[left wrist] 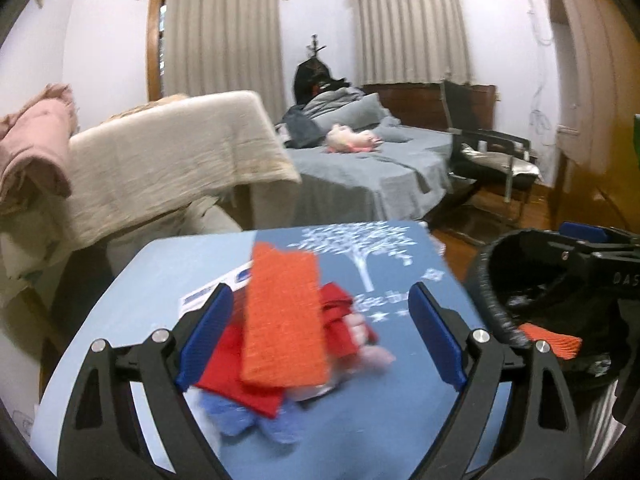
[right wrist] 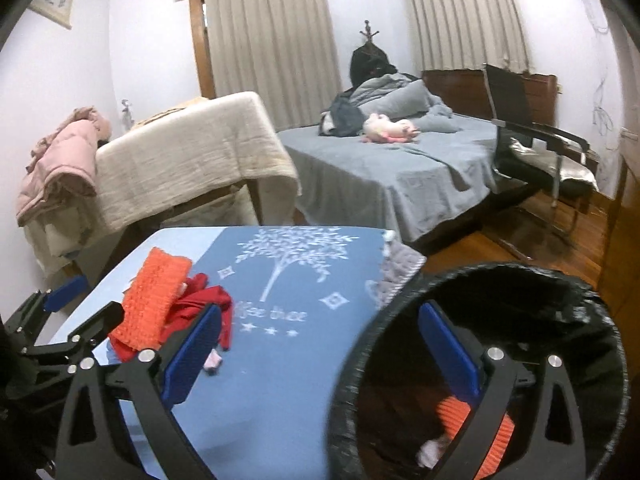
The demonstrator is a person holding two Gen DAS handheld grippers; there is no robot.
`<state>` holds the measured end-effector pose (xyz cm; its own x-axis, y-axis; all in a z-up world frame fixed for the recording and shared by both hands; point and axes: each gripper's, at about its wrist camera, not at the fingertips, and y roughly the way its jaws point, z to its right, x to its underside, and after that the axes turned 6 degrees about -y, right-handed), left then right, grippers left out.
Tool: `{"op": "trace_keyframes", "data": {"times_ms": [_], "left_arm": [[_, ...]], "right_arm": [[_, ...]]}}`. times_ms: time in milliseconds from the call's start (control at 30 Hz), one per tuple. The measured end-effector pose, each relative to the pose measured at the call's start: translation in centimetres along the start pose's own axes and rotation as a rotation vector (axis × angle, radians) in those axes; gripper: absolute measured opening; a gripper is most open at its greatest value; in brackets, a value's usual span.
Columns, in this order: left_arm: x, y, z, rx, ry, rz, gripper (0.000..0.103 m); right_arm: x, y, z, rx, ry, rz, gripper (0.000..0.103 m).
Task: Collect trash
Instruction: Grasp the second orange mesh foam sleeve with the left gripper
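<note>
Blue pads: the left gripper (left wrist: pixel 322 336) stood with its jaws spread wide, gripping nothing; an orange strip (left wrist: pixel 282 316) lay loose between them, touching neither pad.
Right gripper (right wrist: pixel 320 354): wide open and empty, one finger over the table, the other over the mouth of the bin.
Trash pile: under the orange strip lay a red scrap (left wrist: pixel 236 376), a pale blue piece (left wrist: pixel 248 426) and a small pink bit (left wrist: pixel 378 358), bunched together on the near left part of the table.
Bin (right wrist: pixel 580 296): black-lined, round, just beside the table's right edge; another orange piece (right wrist: pixel 486 436) and a whitish scrap (right wrist: pixel 430 450) lay at its bottom.
Surface: a table (right wrist: pixel 304 368) under a blue cloth printed with a white tree (right wrist: pixel 290 254) and pale lettering.
Left of the table: a cream blanket (left wrist: pixel 172 164) draped over furniture, with a pink garment (left wrist: pixel 36 140) heaped at its end.
Beyond: a bed (right wrist: pixel 380 164) in grey sheets bearing a pink plush toy (right wrist: pixel 390 126) and crumpled bedding.
Right side: a black chair (right wrist: pixel 532 140) on a wooden floor (right wrist: pixel 472 248).
Far wall: two windows behind beige curtains (right wrist: pixel 272 48).
</note>
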<state>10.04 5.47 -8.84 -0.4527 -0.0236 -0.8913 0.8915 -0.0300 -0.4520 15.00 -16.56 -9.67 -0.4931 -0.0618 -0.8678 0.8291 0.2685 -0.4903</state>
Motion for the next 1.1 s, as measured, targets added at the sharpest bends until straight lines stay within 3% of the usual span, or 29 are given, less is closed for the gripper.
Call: {"op": "trace_keyframes", "data": {"times_ms": [200,500,600,833,1100], "left_arm": [[0.7,2.2,-2.7,-0.033,-0.049,-0.056,0.079],[1.6,5.7,-3.4,-0.020,-0.077,-0.125,0.065],[1.8,6.5,-3.4,-0.008,-0.085,-0.147,0.056],[2.3,6.7,-2.8,0.019,-0.078,-0.156,0.014],[1.5,4.8,-2.9,0.040,-0.099,-0.112,0.011]], "right_arm": [[0.1,2.3,-2.3,-0.028,-0.027,-0.011,0.097],[0.9,4.5,-4.2,-0.039,-0.069,-0.047,0.097],[1.0,4.8,-4.5,-0.041,-0.080,-0.055,0.097],[1.2,5.3,-4.8,-0.047,-0.088,-0.062,0.097],[1.1,5.7,-5.3,-0.068,-0.085,-0.060,0.097]]}}
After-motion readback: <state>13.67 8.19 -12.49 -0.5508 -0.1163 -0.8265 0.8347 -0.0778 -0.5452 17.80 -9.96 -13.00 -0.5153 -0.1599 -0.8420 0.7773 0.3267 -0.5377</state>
